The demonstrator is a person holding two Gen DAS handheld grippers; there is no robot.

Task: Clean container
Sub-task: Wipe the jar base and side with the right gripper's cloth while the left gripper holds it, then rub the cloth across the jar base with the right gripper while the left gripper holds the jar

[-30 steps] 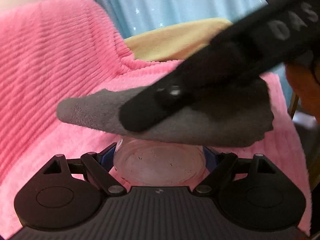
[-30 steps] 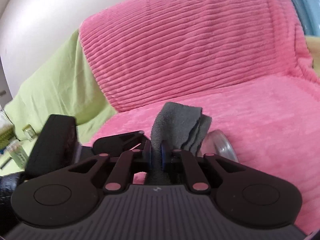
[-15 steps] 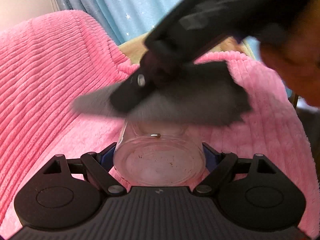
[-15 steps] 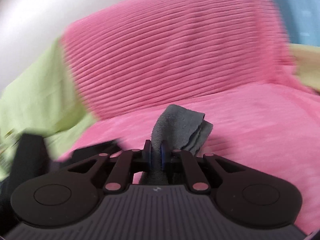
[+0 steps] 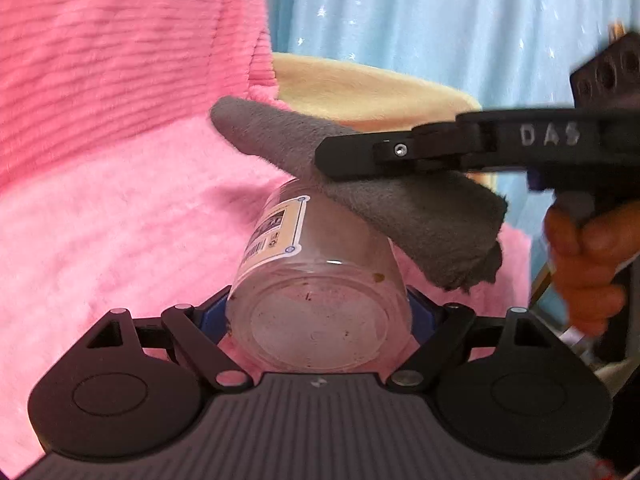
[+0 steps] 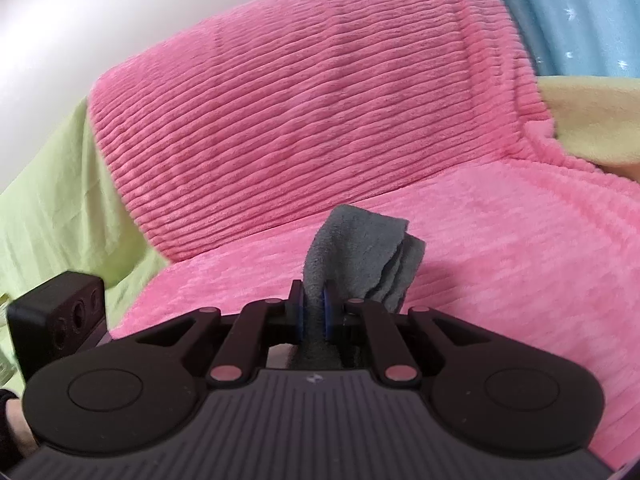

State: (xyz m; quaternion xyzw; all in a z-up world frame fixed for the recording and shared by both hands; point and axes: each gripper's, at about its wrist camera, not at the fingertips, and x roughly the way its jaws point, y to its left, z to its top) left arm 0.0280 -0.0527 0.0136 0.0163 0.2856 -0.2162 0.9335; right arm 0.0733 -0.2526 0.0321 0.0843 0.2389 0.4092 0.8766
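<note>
The left gripper (image 5: pixel 318 316) clamps the clear jar (image 5: pixel 320 280), base toward the camera, above the pink blanket (image 5: pixel 120 240). The right gripper (image 6: pixel 313 314) pinches a folded grey cloth (image 5: pixel 400 200) lying on the jar's upper wall. Best to press firmly, wipe along the wall, and turn the jar to reach specks.

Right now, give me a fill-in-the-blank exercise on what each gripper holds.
1. The left gripper is shut on a clear ____ with a white label.
2. The right gripper is shut on a cloth whose colour is ____.
3. In the left wrist view, the cloth lies against the jar's ____ end.

Missing words: jar; grey; far
</note>
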